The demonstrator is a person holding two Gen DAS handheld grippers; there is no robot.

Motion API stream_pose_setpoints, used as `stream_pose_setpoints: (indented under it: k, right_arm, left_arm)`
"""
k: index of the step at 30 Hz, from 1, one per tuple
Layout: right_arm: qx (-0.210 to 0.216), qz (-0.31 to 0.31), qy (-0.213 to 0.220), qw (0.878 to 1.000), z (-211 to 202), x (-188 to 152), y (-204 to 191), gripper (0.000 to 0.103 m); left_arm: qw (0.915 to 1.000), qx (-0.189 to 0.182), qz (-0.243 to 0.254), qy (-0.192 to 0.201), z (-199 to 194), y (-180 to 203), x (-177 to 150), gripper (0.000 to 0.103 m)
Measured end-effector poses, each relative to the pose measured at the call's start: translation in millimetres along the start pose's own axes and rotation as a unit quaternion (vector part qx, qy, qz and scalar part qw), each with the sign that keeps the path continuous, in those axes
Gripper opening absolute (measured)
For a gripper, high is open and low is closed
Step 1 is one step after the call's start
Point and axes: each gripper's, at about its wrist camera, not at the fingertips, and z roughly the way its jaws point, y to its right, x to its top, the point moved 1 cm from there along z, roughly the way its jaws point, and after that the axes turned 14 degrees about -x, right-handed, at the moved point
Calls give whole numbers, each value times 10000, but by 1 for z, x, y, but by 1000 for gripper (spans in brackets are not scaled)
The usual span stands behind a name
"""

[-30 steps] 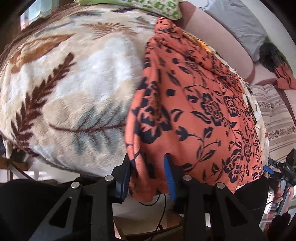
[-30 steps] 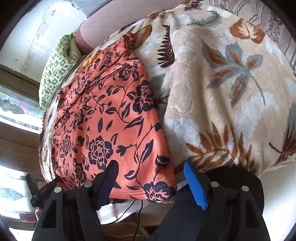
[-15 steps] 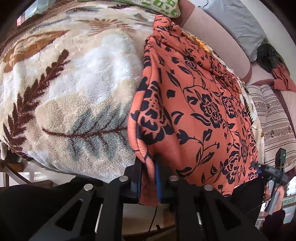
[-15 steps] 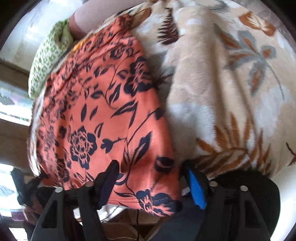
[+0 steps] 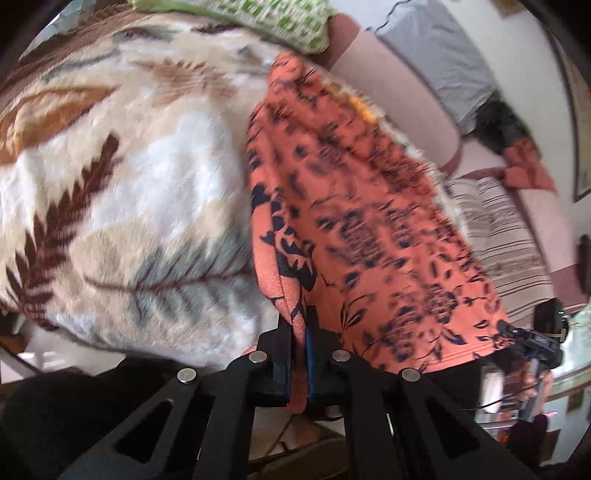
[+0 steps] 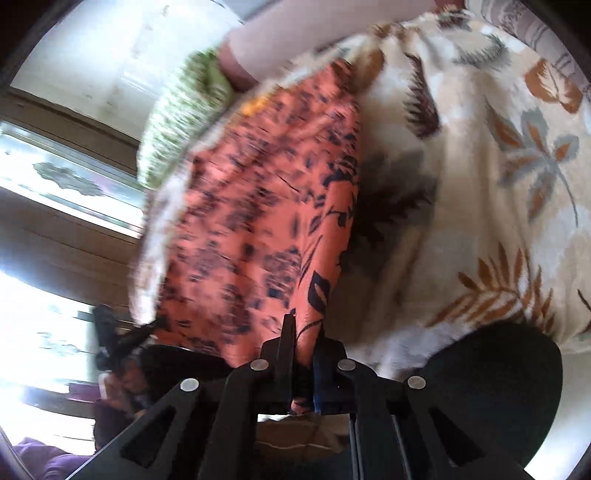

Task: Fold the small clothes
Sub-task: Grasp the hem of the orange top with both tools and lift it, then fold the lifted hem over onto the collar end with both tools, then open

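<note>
An orange garment with a dark blue flower print [image 5: 354,221] lies lengthwise on a fluffy leaf-patterned blanket [image 5: 122,192]. My left gripper [image 5: 298,325] is shut on the garment's near left corner. In the right wrist view the same garment [image 6: 266,221] lies left of the blanket [image 6: 480,184], and my right gripper [image 6: 304,325] is shut on its near right corner. Both near corners are lifted off the blanket. The right gripper shows in the left wrist view [image 5: 532,339] at the far right hem.
A green patterned pillow [image 5: 258,14] lies at the far end. A pink bolster [image 5: 391,88] and a grey pillow [image 5: 432,48] lie beyond the garment. A striped cloth [image 5: 498,229] lies at the right. A window [image 6: 55,184] is on the left.
Both grippers have shut on the garment's near corners: the left half a second ago, the right just now. The near hem has risen off the blanket.
</note>
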Motion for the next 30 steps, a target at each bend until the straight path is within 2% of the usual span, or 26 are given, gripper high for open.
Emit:
stream_pose_setpoints:
  k: [5,8,11,15,20,23,26,28,29,30]
  right_arm:
    - [608,39,408,9973,-22,28,-14,7]
    - [838,118,627,9944,-31,50,-19,7]
    - [1051,247,876,9903,-39,84,-20,7]
    - [1136,493,1205,9850,-34,149,-21,7]
    - [1024,1025,1432,9790,0,256,-9,7]
    - [881,1530,1397,9743,44,314,7,7]
    - [804,2088,1081,9686,107,359,27,11]
    - [577,2356,853,9664,149,374,39,20]
    - [425,2479,834,9643,162,377,43,36]
    - [335,2623,841,9607,173,377,49,59]
  left_arm:
    - [9982,-530,88,258,-25,20,41,6]
    - [9967,-714,45,389,-30,27,71,6]
    - [9949,-854,-5,537,-31,31,113,6]
    - [9936,-859,-151,718,-19,28,180,6]
    - [9927,-778,-420,823,21,15,272,6]
    - [9919,-617,-723,838,64,-5,327,6]
    - [9918,-332,-952,786,110,-30,359,6]
    - [9905,-106,-1141,758,134,-47,366,9]
    - [9887,-45,-1242,842,138,-54,366,9]
    - [9856,-179,-1340,1017,142,-62,365,13]
